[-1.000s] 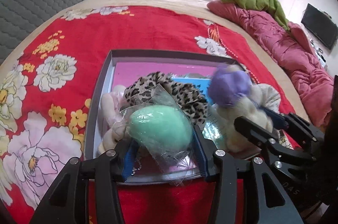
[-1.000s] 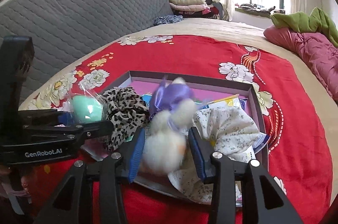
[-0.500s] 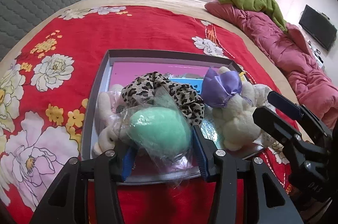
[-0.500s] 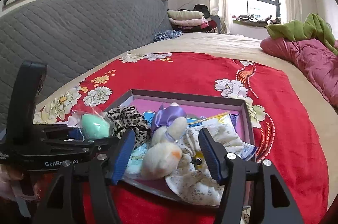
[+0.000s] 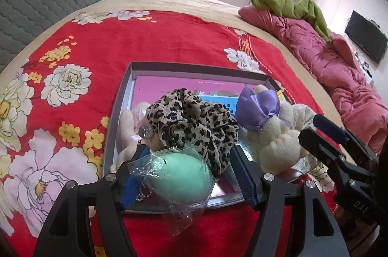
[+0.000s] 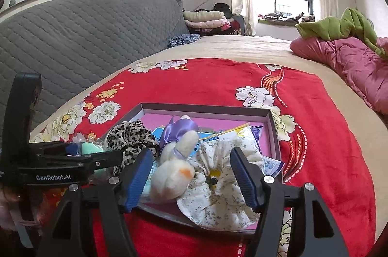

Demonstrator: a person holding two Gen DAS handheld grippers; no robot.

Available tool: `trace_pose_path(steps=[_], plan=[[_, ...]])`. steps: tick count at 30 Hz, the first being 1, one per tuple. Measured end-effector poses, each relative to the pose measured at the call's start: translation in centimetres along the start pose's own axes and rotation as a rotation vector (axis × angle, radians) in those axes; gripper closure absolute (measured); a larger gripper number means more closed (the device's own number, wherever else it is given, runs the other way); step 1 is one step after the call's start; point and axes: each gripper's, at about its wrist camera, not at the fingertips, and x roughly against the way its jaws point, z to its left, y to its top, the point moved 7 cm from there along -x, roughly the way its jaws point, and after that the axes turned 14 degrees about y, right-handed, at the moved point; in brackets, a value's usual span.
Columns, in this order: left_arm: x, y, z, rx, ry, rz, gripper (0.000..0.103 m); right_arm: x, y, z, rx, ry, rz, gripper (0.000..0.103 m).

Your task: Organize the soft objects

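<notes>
Your green sponge [image 5: 180,178], bagged in clear plastic, sits at the near edge of the tray [image 5: 167,67], between your left gripper's [image 5: 186,174] spread fingers. Your right gripper [image 6: 191,178] is spread too, straddling the white plush [image 6: 173,175].

Tray [image 5: 118,119]: on the bedspread [image 5: 169,39], at your 12 o'clock
Scrunchie [image 5: 194,121]: in the tray, centre
Plush toy [image 5: 276,143]: in the tray, at 3 o'clock of the scrunchie
Bagged sponge [image 5: 179,174]: on the tray's near edge, at 6 o'clock of the scrunchie
Floral cloth [image 6: 218,203]: over the tray's near right corner
Quilt [image 5: 339,68]: at your 2 o'clock, behind the tray
</notes>
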Motion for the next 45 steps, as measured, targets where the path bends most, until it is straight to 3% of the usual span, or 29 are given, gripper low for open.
trace_pose_path(steps=[15, 20, 31, 45], plan=[[3.6, 1.6, 2.4, 0.062, 0.044, -0.111, 0.026, 1.4, 0.1, 0.3, -0.001, -0.026, -0.027, 0.036], [5.5, 1.4, 4.4, 0.094, 0.086, -0.147, 0.026, 2.7, -0.9, 0.6, -0.012, -0.056, -0.022, 0.03], [8.9, -2.2, 3.3, 0.072, 0.159, -0.13, 0.026, 5.8, -2.4, 2.0, -0.049, -0.139, -0.024, 0.03], [13.6, -6.5, 2.7, 0.085, 0.199, -0.111, 0.026, 9.6, -3.7, 5.3, -0.044, -0.174, -0.009, 0.03]])
